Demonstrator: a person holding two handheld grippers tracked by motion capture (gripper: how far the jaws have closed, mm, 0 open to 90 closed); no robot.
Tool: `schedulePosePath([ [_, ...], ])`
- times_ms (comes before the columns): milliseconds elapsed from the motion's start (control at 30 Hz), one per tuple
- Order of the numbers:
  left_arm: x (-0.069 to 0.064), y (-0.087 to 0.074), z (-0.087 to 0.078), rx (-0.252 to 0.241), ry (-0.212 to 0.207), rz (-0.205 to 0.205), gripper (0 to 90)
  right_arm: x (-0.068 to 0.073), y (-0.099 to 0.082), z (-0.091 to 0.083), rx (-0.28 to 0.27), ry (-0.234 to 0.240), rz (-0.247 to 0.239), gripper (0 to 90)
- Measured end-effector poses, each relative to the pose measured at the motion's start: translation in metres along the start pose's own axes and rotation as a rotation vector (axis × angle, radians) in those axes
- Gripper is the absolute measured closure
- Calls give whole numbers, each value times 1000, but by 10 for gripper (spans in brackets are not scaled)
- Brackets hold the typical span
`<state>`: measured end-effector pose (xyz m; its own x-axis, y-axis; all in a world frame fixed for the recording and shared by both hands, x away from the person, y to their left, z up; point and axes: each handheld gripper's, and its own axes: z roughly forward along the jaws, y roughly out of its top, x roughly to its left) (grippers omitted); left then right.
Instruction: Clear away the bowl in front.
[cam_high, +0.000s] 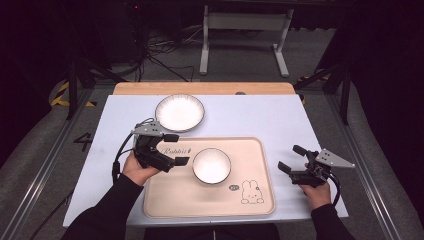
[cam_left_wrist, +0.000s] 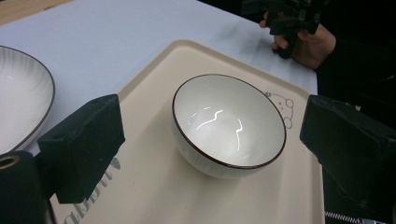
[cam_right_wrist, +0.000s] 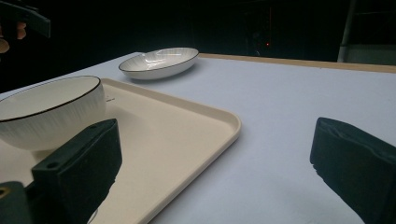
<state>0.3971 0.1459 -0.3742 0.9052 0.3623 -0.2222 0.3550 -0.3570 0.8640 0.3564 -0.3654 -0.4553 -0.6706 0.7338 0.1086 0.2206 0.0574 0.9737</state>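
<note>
Bowl (cam_high: 212, 165) upright near middle of cream tray (cam_high: 165, 200), just right of left gripper (cam_high: 176, 149), whose jaws stand spread wide with nothing between them, bowl lying straight ahead of them in the left gripper view (cam_left_wrist: 229, 126). Right gripper (cam_high: 291, 159) well apart on bare table (cam_high: 280, 120) off the tray's right edge, jaws likewise spread and empty; left hand clearly the nearer. Round bowl, so no long axis to favour; striped plate (cam_high: 179, 113) far of tray, untouched, likely the next thing to bring over.
</note>
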Motion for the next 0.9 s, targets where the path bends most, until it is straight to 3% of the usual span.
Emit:
schedulePosePath([
  [300,4,-11,-18,-71,55,-10,73,0,0,0,-1,0,1,24],
  [900,13,-54,-52,-176,202,-94,72,0,0,0,1,0,0,24],
])
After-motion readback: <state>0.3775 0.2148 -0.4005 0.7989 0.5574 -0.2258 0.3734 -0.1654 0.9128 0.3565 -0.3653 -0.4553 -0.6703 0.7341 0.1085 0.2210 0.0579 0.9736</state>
